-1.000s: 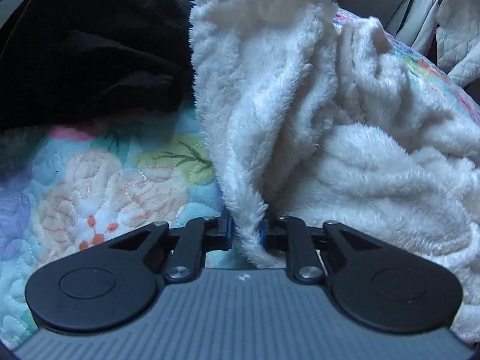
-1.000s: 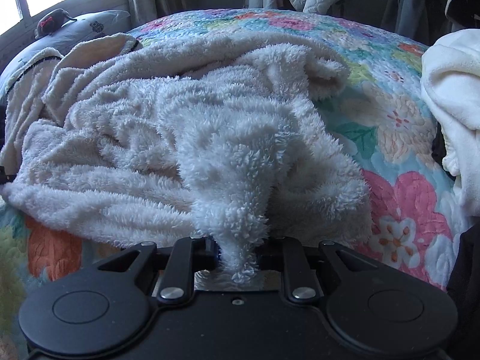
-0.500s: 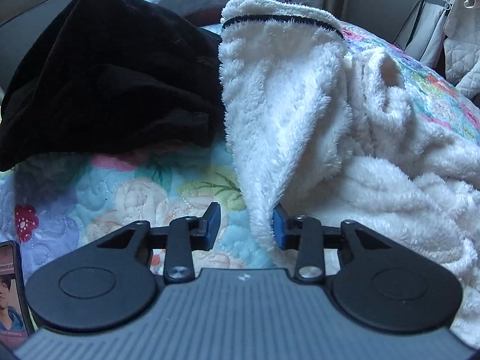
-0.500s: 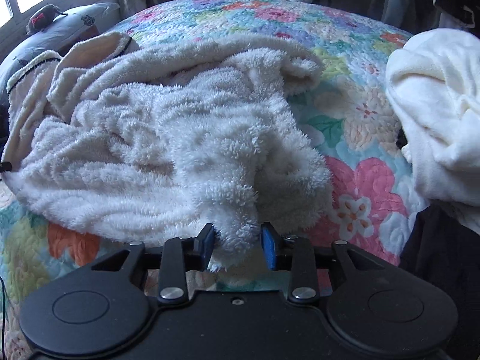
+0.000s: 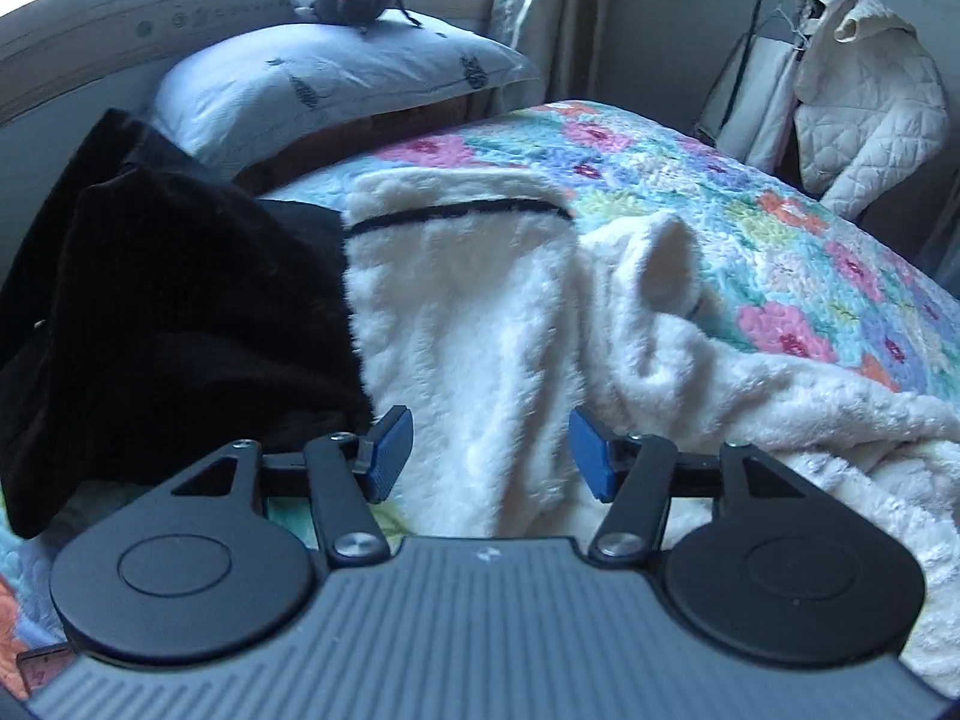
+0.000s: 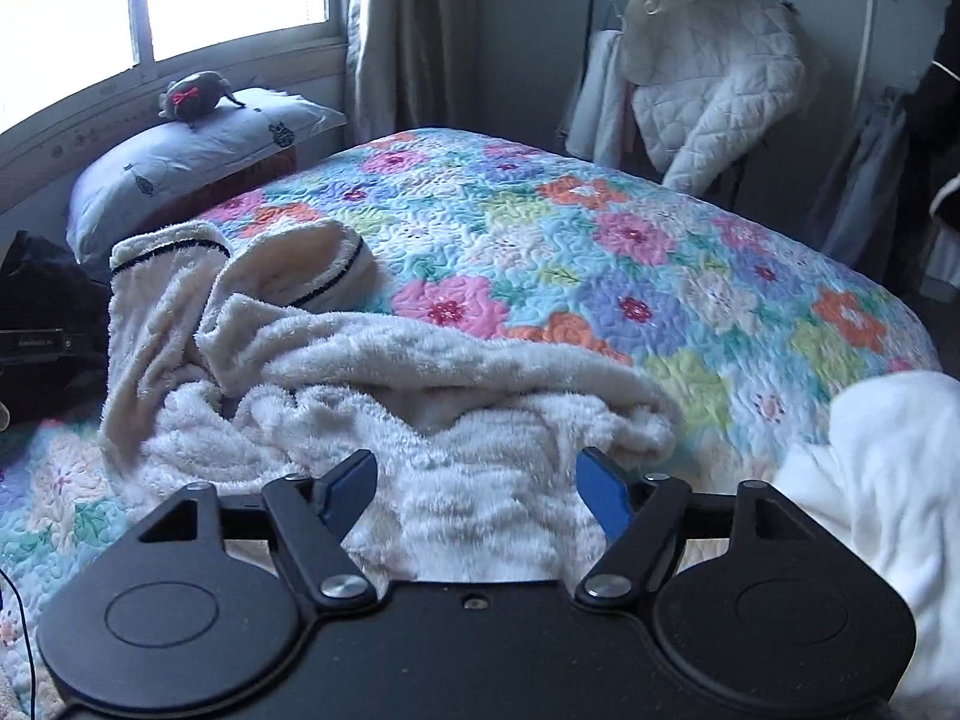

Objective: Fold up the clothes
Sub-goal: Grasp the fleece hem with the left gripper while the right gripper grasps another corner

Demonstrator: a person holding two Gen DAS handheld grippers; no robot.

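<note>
Floral quilt (image 6: pixel 630 276) covers the bed, with a cream fleece garment (image 6: pixel 384 396) rumpled across its near side beside a black garment (image 5: pixel 162 312). Left gripper (image 5: pixel 489 450) and right gripper (image 6: pixel 477 489) both hang wide open above the fleece, holding nothing.

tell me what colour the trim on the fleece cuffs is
Black trim on the cream fleece garment, clearest in the left wrist view.

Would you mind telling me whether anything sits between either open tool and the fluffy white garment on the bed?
Nothing visible does. The fluffy white garment lies directly ahead of the left tool and the right tool. The black clothing sits off to the left.
</note>
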